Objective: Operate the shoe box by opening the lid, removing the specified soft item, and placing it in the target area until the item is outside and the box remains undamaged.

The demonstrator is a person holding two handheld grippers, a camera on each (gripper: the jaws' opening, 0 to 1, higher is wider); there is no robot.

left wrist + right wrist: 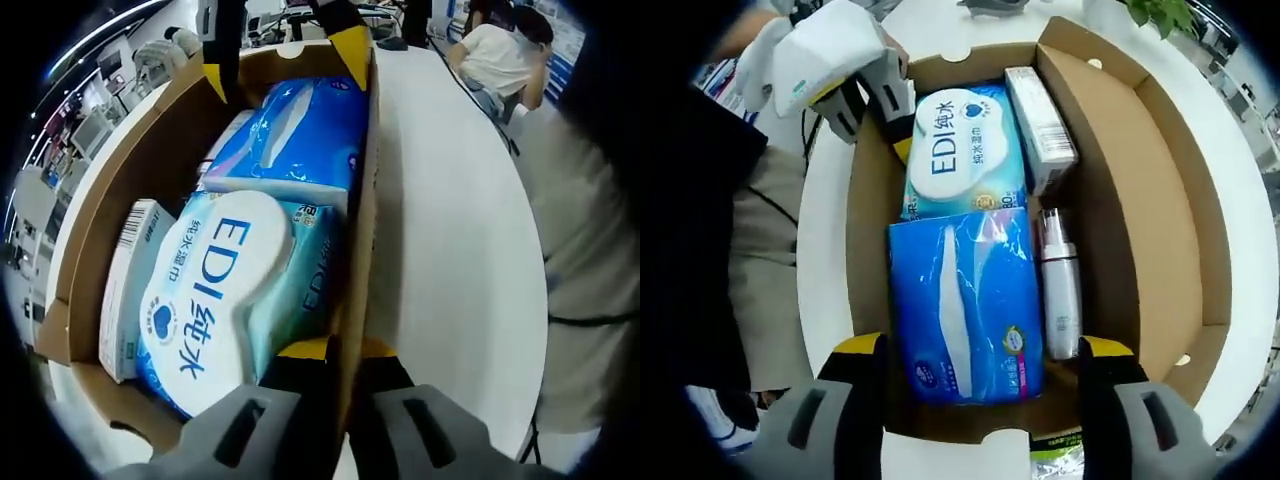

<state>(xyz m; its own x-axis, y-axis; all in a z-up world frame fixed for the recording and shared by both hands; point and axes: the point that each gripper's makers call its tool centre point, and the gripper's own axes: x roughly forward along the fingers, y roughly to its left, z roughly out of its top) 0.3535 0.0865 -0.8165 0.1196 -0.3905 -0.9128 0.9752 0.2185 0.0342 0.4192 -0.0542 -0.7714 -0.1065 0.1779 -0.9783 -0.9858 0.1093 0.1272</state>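
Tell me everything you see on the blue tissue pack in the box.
The blue tissue pack is soft glossy plastic with a white strip down its middle and a small round label near one corner. It lies flat in the open cardboard box, against the EDI wipes pack, beside a white bottle. The right gripper straddles its near end.

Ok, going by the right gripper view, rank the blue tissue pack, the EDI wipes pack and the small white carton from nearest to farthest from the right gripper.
1. Blue tissue pack, between the right gripper's jaws, box's near end.
2. EDI wipes pack, beyond it, far end, left.
3. Small white carton, far end, along the right wall; close to the wipes, slightly farther.
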